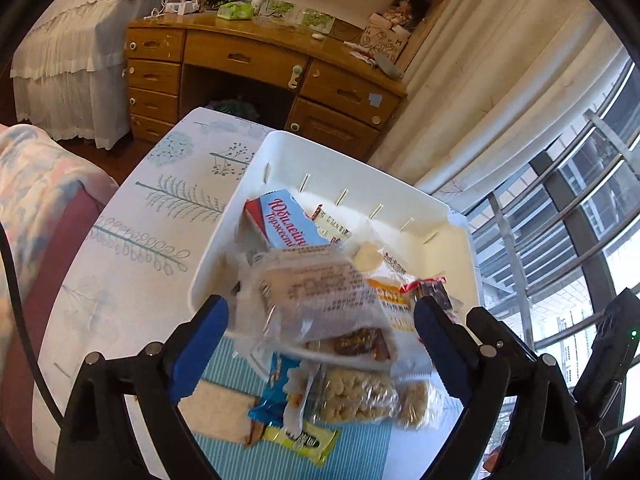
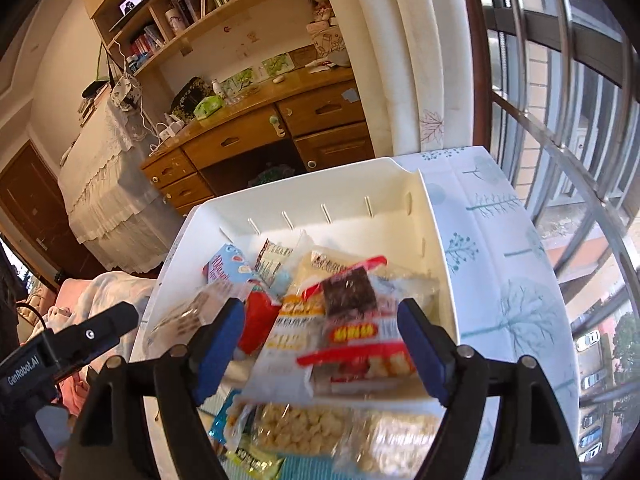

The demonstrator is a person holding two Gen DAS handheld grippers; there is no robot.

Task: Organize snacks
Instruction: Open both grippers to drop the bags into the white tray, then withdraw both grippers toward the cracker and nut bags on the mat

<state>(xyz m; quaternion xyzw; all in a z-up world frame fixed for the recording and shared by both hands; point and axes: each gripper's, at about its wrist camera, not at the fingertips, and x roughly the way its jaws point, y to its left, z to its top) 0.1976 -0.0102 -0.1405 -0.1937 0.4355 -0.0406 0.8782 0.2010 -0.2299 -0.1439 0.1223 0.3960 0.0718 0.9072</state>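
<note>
Fingers (image 1: 436, 344) of both grippers stand wide, pressing nothing, with loose packets between them above the white bin (image 1: 288, 148), more snacks (image 1: 352, 400) lying nearer.

my view: wooden desk (image 1: 256, 60) with drawers ahead | bookshelf (image 2: 192, 4) above | cream curtain (image 1: 500, 92) beside barred window (image 2: 568, 92) | daylight | lace-covered furniture (image 1: 68, 68) left

Black plastic tongs (image 1: 322, 344) with blue pads (image 1: 204, 344), silver screws, white "GenRobot.AI" lettering, black cable.
</note>
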